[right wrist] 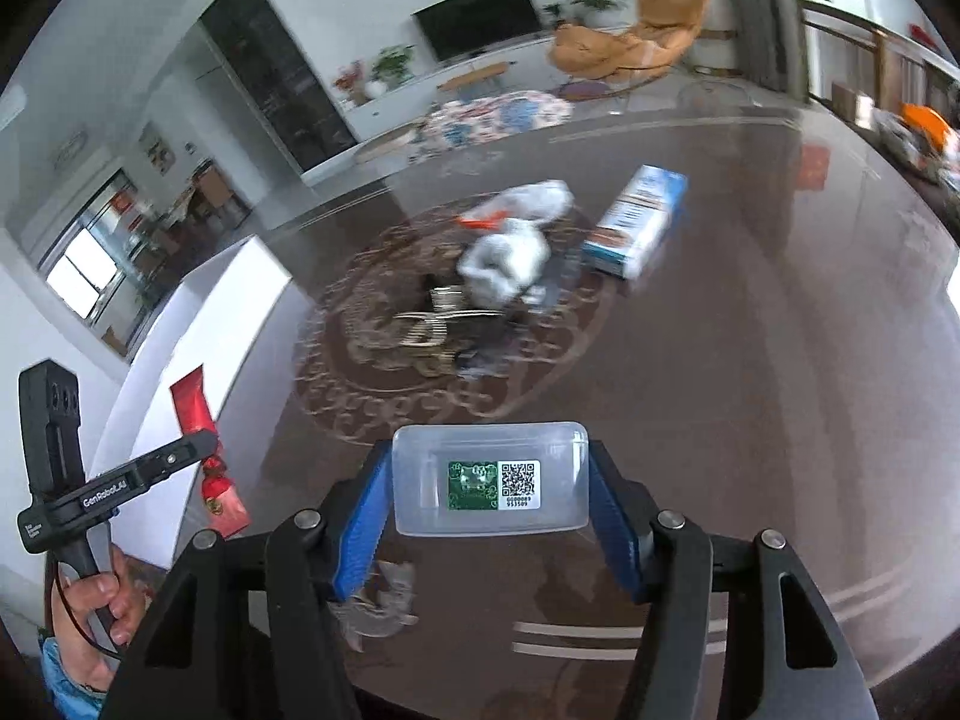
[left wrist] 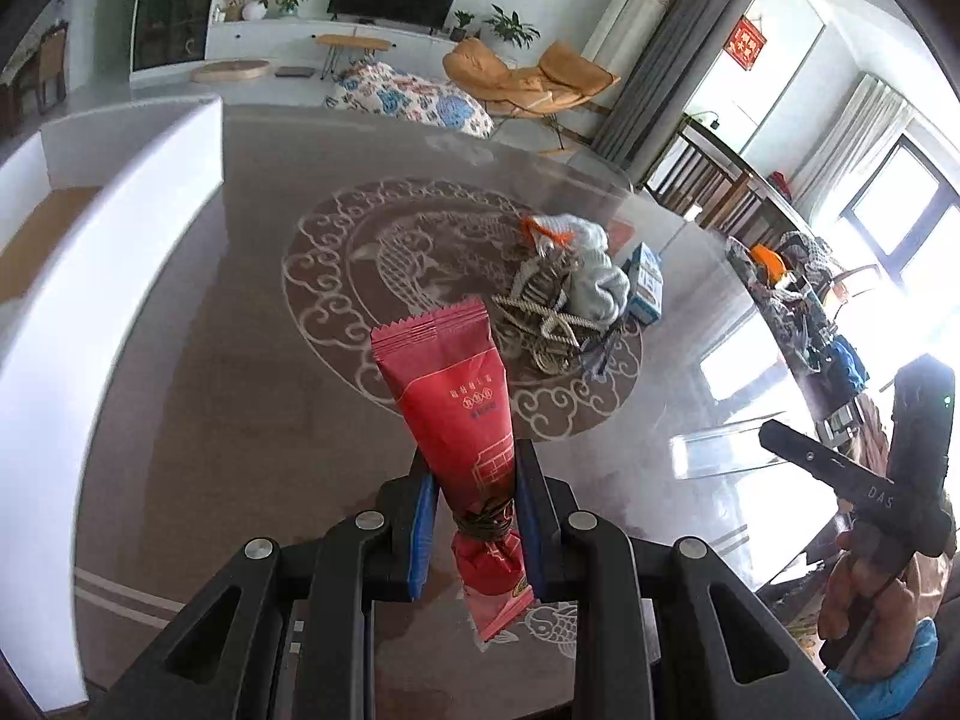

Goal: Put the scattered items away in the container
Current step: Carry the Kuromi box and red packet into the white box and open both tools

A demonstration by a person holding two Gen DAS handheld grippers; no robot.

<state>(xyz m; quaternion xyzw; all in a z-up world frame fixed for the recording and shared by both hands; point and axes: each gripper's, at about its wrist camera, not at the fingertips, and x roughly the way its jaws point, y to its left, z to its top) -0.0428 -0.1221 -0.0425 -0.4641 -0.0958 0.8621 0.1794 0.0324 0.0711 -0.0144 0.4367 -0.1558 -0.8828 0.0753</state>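
Note:
My left gripper (left wrist: 471,480) is shut on a red snack packet (left wrist: 450,396), which sticks up and forward between the blue pads. The open white container (left wrist: 120,252) stands close on the left. In the right wrist view my right gripper (right wrist: 489,480) is shut on a clear plastic box (right wrist: 489,468) with a green and QR label, gripped by its short sides above the table. Further off on the table lie pale socks (right wrist: 510,258), a coil of cord (right wrist: 432,324) and a blue and white carton (right wrist: 639,222). The left gripper (right wrist: 204,444) with the red packet (right wrist: 192,408) shows beside the container (right wrist: 210,312).
The glossy brown table (left wrist: 240,420) carries a pale fish pattern under the pile. A person's hand (left wrist: 870,576) holds the right gripper (left wrist: 774,435) at the right edge. Behind the table are a tan lounge chair (left wrist: 528,78), a television and a cluttered side table (left wrist: 798,288).

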